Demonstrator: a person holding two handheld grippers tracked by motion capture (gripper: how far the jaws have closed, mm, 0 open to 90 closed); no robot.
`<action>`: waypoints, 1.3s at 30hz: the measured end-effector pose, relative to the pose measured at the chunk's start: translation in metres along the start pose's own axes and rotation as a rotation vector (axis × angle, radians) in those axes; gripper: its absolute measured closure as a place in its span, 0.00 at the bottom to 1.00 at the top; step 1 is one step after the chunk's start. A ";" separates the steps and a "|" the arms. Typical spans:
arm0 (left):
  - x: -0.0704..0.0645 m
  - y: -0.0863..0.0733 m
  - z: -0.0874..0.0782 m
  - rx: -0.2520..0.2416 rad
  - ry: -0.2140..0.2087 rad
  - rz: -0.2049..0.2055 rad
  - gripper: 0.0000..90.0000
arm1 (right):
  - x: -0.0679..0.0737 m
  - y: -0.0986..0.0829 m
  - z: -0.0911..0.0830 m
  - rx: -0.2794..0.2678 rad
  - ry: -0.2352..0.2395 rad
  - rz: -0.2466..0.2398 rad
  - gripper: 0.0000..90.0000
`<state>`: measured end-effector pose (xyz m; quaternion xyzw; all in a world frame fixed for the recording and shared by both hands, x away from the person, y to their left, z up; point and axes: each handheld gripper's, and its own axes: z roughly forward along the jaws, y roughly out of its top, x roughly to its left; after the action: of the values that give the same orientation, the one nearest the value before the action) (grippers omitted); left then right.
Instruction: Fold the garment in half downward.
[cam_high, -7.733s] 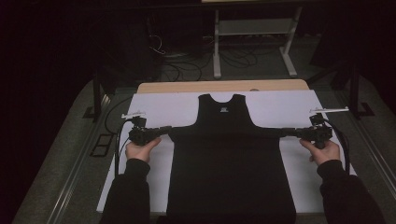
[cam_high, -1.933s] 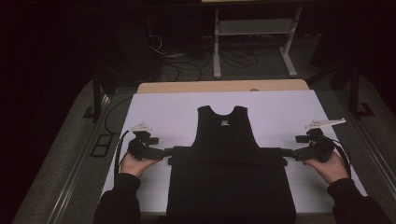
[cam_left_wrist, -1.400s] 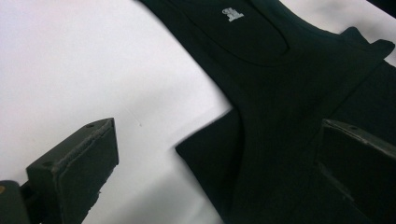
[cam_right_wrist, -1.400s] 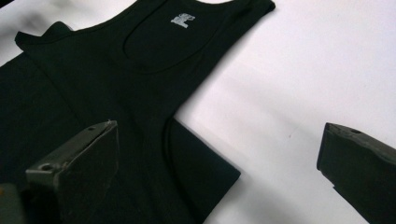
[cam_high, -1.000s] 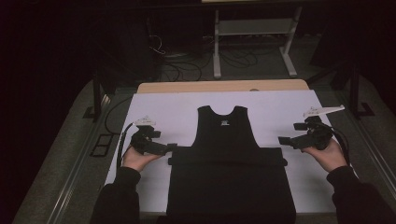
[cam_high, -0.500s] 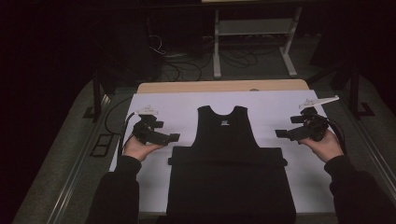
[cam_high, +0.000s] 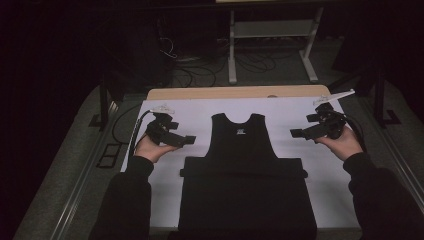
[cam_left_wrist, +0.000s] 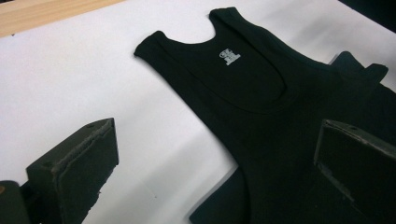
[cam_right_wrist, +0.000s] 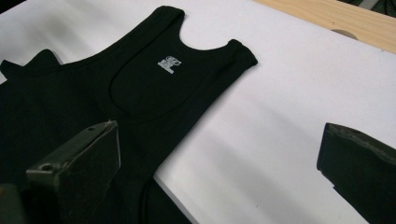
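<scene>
Where the one black tank top (cam_high: 243, 175) lies flat on the white sheet (cam_high: 195, 112), its neck points to the far side of the table and its lower part is folded into a wider block reaching the near edge. One small white printed label (cam_left_wrist: 229, 56) sits just below the neckline; its writing is too small to read. Bare white sheet lies open on both sides of the garment and beyond its straps, up to the strip of wooden table edge (cam_high: 240, 92) at the far side. Two grippers are counted. Left gripper (cam_high: 185, 141) is held above the sheet, just beside the garment's left shoulder, its jaws spread wide and grasping nothing. Right gripper (cam_high: 296, 133) is held likewise off the right shoulder, jaws parted and empty. Neither touches the cloth. One cable (cam_high: 134, 131) trails from the left gripper toward the table's left edge.
</scene>
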<state>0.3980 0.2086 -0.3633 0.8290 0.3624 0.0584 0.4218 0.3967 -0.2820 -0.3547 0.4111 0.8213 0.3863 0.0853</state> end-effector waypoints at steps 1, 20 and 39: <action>0.001 0.001 0.000 -0.001 0.000 -0.006 0.00 | 0.000 0.001 0.001 0.001 0.001 0.001 0.00; 0.013 0.020 0.012 0.010 -0.006 -0.012 0.00 | -0.002 0.031 0.018 0.011 0.009 -0.021 0.00; 0.025 0.033 0.040 -0.020 0.008 -0.066 0.00 | -0.013 0.049 0.033 0.018 -0.008 -0.006 0.00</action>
<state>0.4504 0.1861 -0.3691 0.8121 0.3908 0.0513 0.4303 0.4502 -0.2551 -0.3452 0.4108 0.8257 0.3769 0.0859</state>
